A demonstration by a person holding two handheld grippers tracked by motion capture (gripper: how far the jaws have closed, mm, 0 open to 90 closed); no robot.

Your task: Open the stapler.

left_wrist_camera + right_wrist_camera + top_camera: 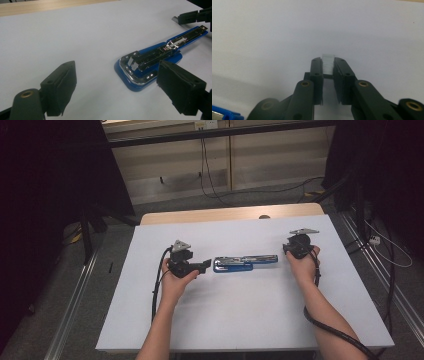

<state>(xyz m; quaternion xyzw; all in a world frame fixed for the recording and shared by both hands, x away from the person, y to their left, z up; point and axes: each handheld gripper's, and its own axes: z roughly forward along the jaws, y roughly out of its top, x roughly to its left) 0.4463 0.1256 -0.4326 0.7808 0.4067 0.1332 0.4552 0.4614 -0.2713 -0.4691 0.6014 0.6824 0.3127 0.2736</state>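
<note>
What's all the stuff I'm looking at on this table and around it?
Blue stapler, opened out flat, metal magazine showing: one, blue and silver, middle of the table between the two grippers.
Strip of staples: one, pale silvery, pinched between the right gripper's jaws.
White table top: one, white, with a wooden edge at the far side.
Cables on the floor: several, black, beyond the table.
Left hand-held gripper: one, black, jaws wide open, aimed at the stapler's near end.
Right hand-held gripper: one, black, right of the stapler.
Person's forearms and hands: two, entering from the bottom edge.
</note>
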